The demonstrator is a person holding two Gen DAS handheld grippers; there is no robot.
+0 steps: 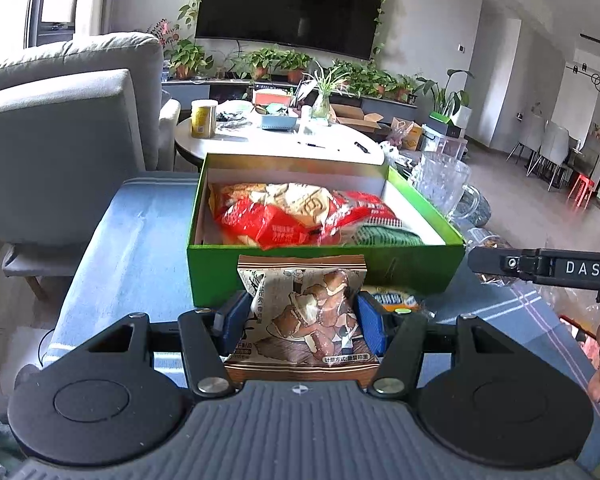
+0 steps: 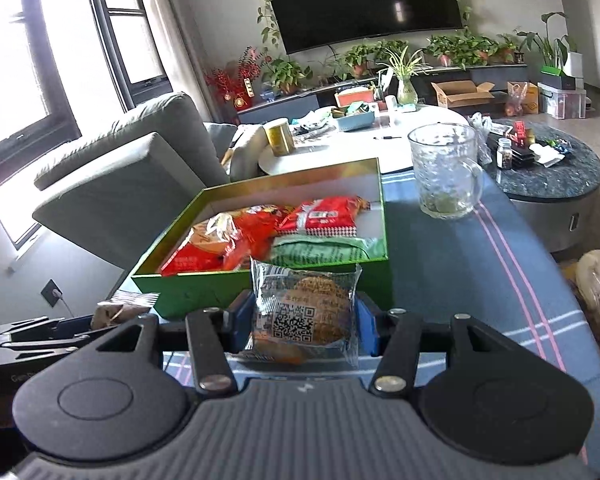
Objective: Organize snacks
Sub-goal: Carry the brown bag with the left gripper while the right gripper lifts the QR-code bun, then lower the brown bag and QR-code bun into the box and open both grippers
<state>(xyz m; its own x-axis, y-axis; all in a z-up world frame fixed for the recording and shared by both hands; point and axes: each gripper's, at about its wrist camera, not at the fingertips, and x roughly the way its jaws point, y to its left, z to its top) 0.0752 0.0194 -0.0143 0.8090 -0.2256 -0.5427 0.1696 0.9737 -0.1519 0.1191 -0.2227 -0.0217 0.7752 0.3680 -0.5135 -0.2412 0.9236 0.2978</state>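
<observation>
left wrist view shows the left hand-held gripper [image 1: 303, 322] clamped on a brown mushroom snack packet [image 1: 308, 316], its blue pads pressing both sides, held just in front of the near wall of a green box [image 1: 212, 276]. inside the box lie red snack bags [image 1: 300, 216] and a green packet [image 1: 388, 234]. the box sits on a surface covered by a blue striped cloth [image 1: 132, 248], with a glass mug [image 1: 440, 184] near its right far corner. right wrist view shows the right hand-held gripper [image 2: 305, 326] clamped on a clear-wrapped pastry packet [image 2: 304, 312] bearing a qr code, also held at the box's near wall.
</observation>
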